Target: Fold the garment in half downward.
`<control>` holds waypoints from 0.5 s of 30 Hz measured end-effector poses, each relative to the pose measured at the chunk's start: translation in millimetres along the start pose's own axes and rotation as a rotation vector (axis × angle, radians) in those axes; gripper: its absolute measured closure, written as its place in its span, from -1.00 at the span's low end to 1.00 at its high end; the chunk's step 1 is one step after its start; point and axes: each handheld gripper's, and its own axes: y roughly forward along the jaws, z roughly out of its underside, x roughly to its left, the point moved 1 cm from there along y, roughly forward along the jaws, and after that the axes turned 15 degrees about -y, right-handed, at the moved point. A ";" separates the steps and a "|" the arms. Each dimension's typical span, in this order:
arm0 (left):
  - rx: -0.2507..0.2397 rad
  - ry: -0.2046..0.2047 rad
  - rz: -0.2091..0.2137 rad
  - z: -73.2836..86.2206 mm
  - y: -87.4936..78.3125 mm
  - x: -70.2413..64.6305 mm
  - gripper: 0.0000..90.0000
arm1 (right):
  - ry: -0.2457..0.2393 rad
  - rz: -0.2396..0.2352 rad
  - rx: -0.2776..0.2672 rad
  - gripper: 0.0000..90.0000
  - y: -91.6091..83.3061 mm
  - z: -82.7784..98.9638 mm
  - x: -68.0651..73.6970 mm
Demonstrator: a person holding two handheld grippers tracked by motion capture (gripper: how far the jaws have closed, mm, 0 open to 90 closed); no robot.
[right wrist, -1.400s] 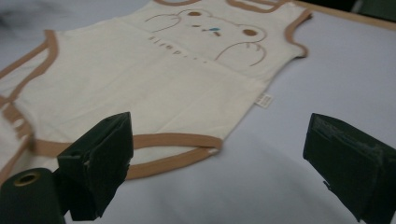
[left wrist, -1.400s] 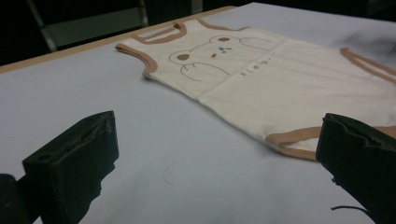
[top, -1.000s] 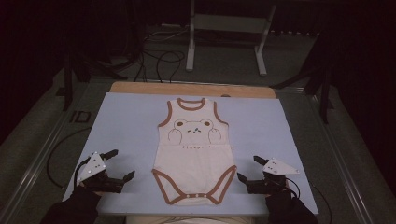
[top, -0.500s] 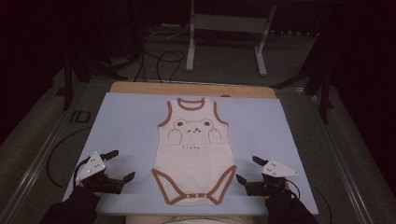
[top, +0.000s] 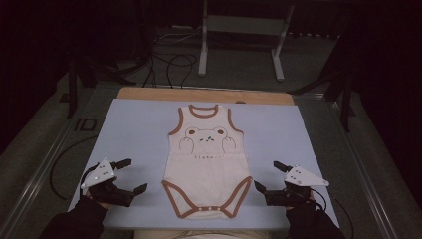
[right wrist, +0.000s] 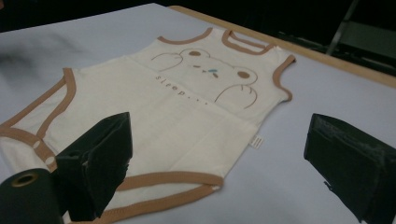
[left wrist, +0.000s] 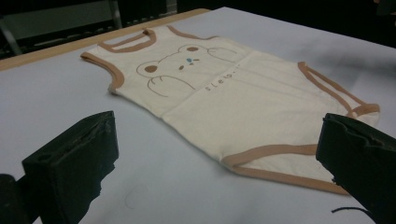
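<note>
Baby bodysuit (top: 207,162) lay flat, face up, on the pale blue sheet (top: 134,129) covering the counter (top: 204,94). Its long axis ran straight away from the person: neck opening pointed to the far wooden edge of the counter, snap crotch pointed to the near edge. Cream cloth, brown binding at neck, armholes and leg openings; bear face print on the chest with a line of small letters under it. A small white tag (right wrist: 255,141) stuck out of one side seam. Left claw (top: 127,175) sat on the sheet to the left of the bodysuit, level with its lower half, near but not touching; jaws spread wide, nothing between them. In the left gripper view the near leg opening and side seam lay between the two black jaws, farther off. Right claw (top: 267,177) sat to the right of the bodysuit, just beside the right leg opening, apart from the cloth; jaws likewise wide and empty. Grey three-cornered plate topped each claw, cable trailing from each toward the near edge. Dark sleeves came in behind both claws. Beyond the bodysuit's neck end: the bare wooden strip of counter, then dark floor with loose black cables (top: 169,62) and a white metal stand (top: 241,37). Sheet between each claw and the bodysuit lay bare.
</note>
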 end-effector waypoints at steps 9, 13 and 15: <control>-0.003 0.005 0.008 -14.5 -1.3 -3.2 -1.00 | -0.028 0.022 -0.017 -0.82 -6.2 -20.0 -10.9; 0.005 0.018 -0.001 -22.8 0.3 -3.2 -1.00 | -0.055 0.037 -0.012 -0.82 -6.3 -27.0 -15.5; 0.002 0.020 -0.002 -27.0 1.0 -2.8 -1.00 | -0.053 0.044 -0.021 -0.82 -6.3 -30.6 -18.1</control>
